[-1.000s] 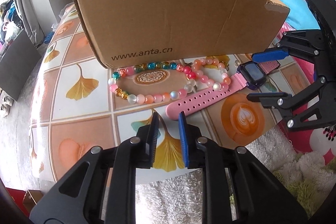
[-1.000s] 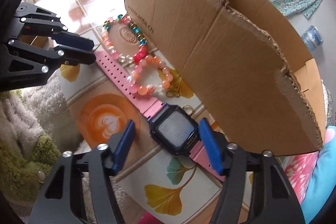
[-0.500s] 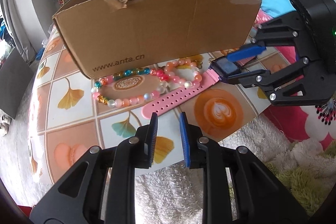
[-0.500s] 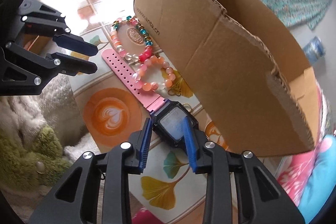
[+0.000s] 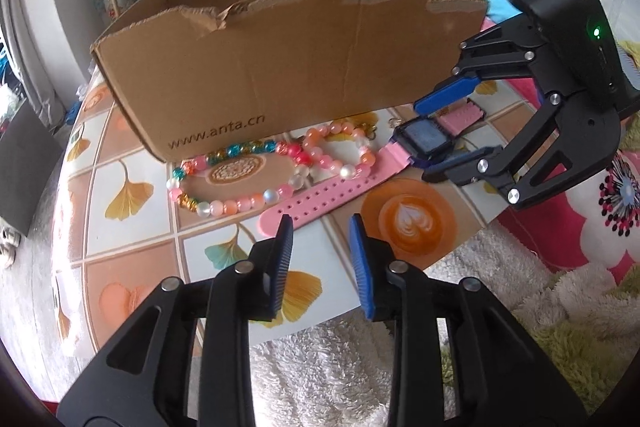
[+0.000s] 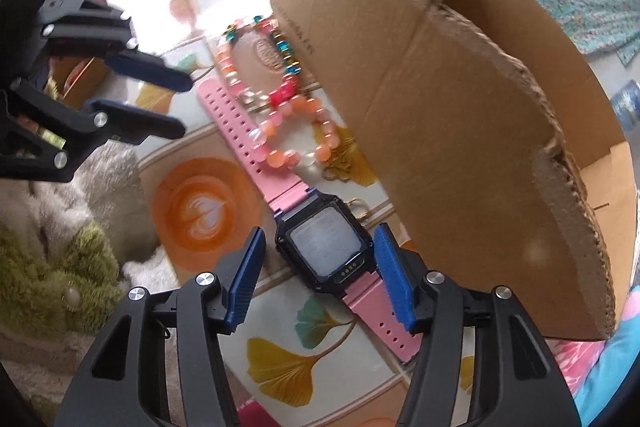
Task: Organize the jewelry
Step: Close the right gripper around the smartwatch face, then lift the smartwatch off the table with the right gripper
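Straddling the pink watch (image 6: 324, 251) with my right gripper (image 6: 320, 275), I am at the pick-up step: the watch has to come off the desk (image 5: 132, 243) and, as I judge it, go into the cardboard box (image 5: 288, 67) that stands just behind the jewelry. My right fingers (image 6: 246, 277) have just been opening, with the watch face between them; in the right wrist view there is a clear gap on the left side of the case, and the right pad sits close beside it without pressing as far as I can tell. So the grip is released, not clenched.

The watch lies flat on the desk, its long strap running away from the face toward my left gripper (image 5: 320, 251) and passing just beside the orange bead bracelet (image 5: 340, 151). The multicoloured bead bracelet (image 5: 232, 179) lies further along, against the foot of the box.

My left fingers (image 5: 282, 255) have also just been opening and hold nothing; they hover over the desk edge with the strap's free tip just ahead of them.

Next I would need to settle the right fingers lower around the watch case and close squarely on its two sides, since the case is smooth and the strap could drag the nearby beads as it lifts. The box wall rises high beside the watch, so the lift has to clear its torn rim.
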A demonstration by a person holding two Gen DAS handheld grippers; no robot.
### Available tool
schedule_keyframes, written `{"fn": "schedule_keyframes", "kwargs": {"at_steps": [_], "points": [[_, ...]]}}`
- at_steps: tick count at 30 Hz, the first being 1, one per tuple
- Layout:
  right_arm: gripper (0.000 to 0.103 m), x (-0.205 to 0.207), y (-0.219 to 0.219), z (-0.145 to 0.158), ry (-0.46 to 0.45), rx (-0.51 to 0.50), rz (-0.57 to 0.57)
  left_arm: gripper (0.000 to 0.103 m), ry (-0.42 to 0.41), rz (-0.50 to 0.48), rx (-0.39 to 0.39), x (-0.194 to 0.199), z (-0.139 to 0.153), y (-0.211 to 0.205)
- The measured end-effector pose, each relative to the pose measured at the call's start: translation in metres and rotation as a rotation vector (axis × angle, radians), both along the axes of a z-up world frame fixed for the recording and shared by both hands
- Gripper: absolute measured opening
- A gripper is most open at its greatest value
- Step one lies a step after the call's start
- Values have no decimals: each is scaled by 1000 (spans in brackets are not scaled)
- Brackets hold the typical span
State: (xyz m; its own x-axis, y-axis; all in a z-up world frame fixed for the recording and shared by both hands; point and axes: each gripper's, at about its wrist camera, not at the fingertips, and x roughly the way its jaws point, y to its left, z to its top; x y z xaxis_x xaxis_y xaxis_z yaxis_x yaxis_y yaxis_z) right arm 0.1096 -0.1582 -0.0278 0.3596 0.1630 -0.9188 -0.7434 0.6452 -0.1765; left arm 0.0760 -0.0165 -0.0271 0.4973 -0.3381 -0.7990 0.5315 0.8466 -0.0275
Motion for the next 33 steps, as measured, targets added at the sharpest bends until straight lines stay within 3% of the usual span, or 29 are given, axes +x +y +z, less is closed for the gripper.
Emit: {"fn": "schedule_keyframes", "kwargs": {"at_steps": [7, 11, 13, 15, 22, 33], "points": [[56, -23, 8, 3, 13, -28, 49, 29, -8, -71, 3, -3, -1, -11], [56, -20, 8, 4, 43, 20, 4, 30, -8, -94, 6, -4, -3, -16], [48, -16, 7, 6, 77, 42, 2, 29, -13, -102, 10, -5, -2, -18], [48, -16, 5, 8, 83, 50, -6, 31, -26, -115, 19, -6, 0, -21], [47, 10, -25, 14, 256, 190, -63, 36, -71, -161, 71, -10, 0, -34], [47, 50, -70, 16, 499, 400, -119, 36, -171, -244, 241, -15, -8, -63]]}}
